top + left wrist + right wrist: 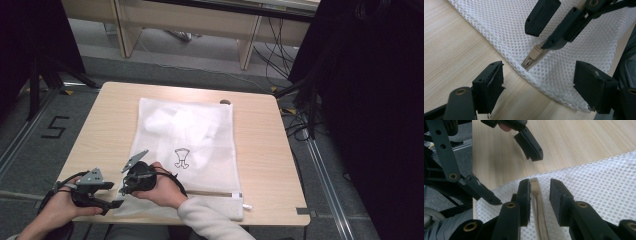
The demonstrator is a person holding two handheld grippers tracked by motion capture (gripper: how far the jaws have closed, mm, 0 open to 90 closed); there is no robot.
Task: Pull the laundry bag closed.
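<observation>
White mesh bag [187, 145] lay flat mid-table [260, 150], near edge w/ beige zip pull [532, 57]. R gripper [537, 187] jaws part-open astride the pull, not clamped. L gripper [539, 82] wide open, empty, just beside bag corner.

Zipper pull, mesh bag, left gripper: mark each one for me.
Zipper pull [532, 57], left gripper view, on its beige tab.
Mesh bag [165, 125], high view, on its white upper panel.
Left gripper [114, 194], high view, between its jaw tips.
</observation>
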